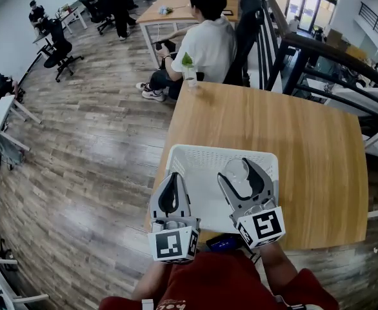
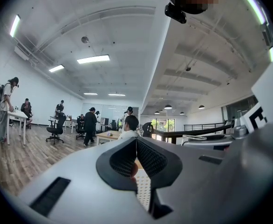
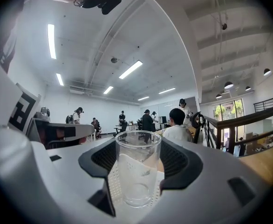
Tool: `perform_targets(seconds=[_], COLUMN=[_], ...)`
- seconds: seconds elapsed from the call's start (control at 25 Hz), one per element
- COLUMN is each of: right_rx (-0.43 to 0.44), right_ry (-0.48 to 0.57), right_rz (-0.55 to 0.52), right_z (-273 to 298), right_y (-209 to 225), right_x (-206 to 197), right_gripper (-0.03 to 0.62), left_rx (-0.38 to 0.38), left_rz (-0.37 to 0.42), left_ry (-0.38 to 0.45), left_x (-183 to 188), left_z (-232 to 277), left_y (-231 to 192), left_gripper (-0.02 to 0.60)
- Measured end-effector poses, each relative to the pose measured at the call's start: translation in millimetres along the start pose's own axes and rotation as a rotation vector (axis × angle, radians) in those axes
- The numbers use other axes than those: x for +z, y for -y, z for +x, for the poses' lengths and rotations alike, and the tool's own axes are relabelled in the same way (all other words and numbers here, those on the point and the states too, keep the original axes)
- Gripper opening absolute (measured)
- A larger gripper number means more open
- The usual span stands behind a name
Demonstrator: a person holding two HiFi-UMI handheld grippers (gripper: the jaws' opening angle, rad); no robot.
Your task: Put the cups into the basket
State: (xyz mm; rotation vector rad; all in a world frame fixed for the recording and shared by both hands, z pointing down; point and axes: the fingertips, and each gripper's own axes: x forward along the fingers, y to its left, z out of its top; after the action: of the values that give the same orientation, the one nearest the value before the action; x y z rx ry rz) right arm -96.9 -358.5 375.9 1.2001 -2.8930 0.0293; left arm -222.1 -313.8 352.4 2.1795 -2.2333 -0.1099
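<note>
While right gripper (image 1: 242,176) clamps upright clear glass cup (image 3: 137,169) over floor of white perforated plastic basket (image 1: 202,157) on light wooden table (image 1: 292,147), left gripper (image 1: 170,185) jaws pressed together, empty, at basket's near-left edge.

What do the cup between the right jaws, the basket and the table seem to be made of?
Cup: clear glass or hard plastic; the room shows through.
Basket: white matte plastic, likely; walls full of small holes.
Table: wood or veneer, light with grain lines.
</note>
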Motion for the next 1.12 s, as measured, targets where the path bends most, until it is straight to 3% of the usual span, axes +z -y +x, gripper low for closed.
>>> perform_targets(seconds=[0.64,1.12], right_rx=[-0.095,-0.016], right_ry=[-0.084,-0.218], right_rz=[-0.026,-0.079], right_z=[20.7,33.0], right_y=[1.0,-13.4], right_x=[-33.7,-72.2], right_gripper=[0.285,0.285], left_rx=[-0.159,-0.175], left_rz=[-0.053,-0.071], left_ry=[-0.022,-0.034], left_x=[-16.2,-20.5], left_z=[38.7,42.5], left_y=[-2.6,-6.4], left_gripper=[0.008,0.009])
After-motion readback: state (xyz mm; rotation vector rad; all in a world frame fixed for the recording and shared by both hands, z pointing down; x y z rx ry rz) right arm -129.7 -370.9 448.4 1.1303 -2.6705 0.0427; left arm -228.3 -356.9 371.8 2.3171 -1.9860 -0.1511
